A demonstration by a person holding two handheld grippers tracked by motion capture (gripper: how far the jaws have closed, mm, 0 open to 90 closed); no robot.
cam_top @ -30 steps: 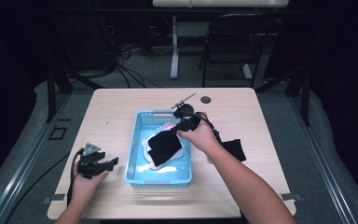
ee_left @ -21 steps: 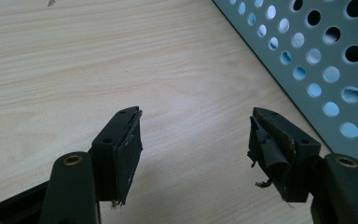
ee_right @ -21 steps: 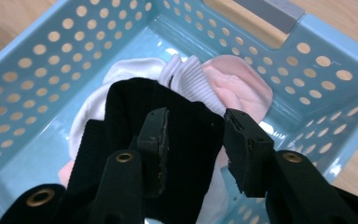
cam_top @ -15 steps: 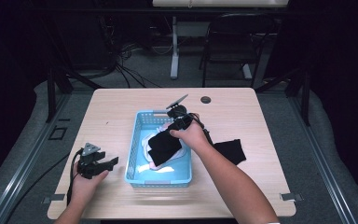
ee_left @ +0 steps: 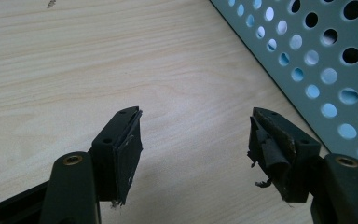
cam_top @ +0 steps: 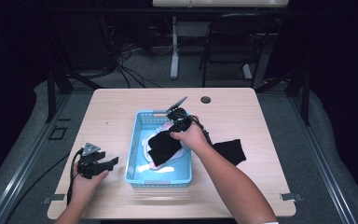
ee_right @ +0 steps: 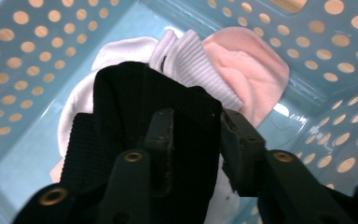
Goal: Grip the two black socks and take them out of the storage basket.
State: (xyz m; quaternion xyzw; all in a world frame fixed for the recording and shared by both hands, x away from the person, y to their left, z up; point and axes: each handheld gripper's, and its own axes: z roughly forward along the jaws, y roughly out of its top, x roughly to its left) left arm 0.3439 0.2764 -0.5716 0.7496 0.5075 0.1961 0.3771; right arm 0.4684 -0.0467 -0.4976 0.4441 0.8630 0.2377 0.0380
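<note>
My right gripper has moved the black sock deeper into the basket — still clamped; next, let go. Left gripper beside basket, open.

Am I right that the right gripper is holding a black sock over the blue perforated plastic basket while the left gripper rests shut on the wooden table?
Not quite: the left gripper is open, not shut; the left gripper view shows its jaws wide apart over the wooden table. The rest holds: the right gripper is clamped on the black sock over the blue perforated plastic basket.
</note>
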